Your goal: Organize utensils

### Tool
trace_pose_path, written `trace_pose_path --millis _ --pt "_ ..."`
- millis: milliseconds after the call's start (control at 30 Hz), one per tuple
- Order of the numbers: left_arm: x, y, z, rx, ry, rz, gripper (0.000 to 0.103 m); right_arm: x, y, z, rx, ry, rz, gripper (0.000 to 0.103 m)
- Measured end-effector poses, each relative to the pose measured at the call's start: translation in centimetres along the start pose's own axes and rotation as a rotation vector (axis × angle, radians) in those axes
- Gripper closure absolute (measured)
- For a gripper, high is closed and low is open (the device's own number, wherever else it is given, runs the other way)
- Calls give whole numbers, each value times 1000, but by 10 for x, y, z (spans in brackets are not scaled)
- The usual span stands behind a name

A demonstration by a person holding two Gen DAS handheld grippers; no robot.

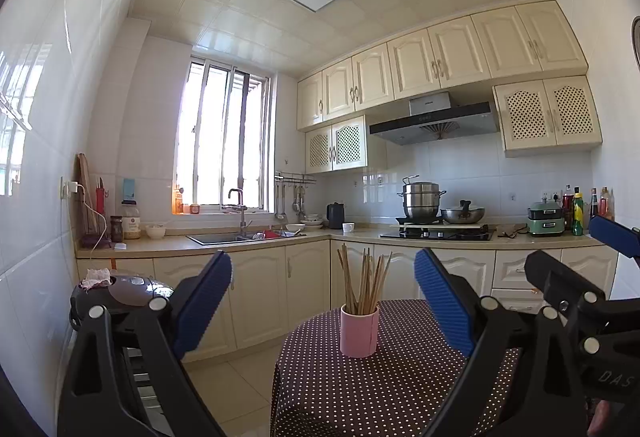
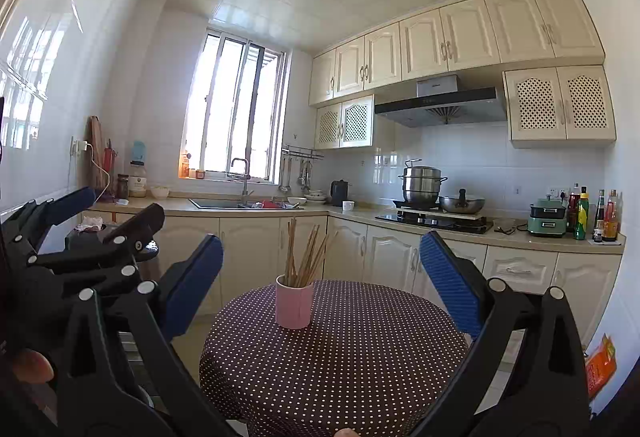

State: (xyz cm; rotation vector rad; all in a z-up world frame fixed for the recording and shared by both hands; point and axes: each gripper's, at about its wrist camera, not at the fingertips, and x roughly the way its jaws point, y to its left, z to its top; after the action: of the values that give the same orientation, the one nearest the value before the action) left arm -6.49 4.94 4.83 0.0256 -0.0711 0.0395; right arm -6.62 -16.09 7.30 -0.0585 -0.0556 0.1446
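A pink cup [image 1: 359,331] stands upright on a round table with a dark polka-dot cloth [image 1: 360,393]. It holds several wooden chopsticks [image 1: 364,283] that fan upward. My left gripper [image 1: 323,291] is open and empty, held short of the cup, which shows between its blue pads [image 1: 202,301]. My right gripper [image 2: 321,271] is open and empty too, also short of the cup [image 2: 294,302] and chopsticks [image 2: 306,257] on the table [image 2: 336,357]. The right gripper also shows at the right edge of the left wrist view [image 1: 576,261]; the left gripper shows at the left of the right wrist view [image 2: 116,213].
Beyond the table runs an L-shaped kitchen counter [image 1: 180,243] with a sink [image 1: 240,237], a stove with pots [image 1: 436,225] and bottles at the far right [image 2: 596,215]. A dark rice cooker [image 1: 120,293] sits left of the table. Tiled floor [image 1: 236,385] lies between table and cabinets.
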Motion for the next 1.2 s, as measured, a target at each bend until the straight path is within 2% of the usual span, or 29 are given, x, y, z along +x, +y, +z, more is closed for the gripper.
trace_pose_path --millis 1200 --pt "11 -1 -11 17 29 5 12 11 -3 -8 18 46 -7 6"
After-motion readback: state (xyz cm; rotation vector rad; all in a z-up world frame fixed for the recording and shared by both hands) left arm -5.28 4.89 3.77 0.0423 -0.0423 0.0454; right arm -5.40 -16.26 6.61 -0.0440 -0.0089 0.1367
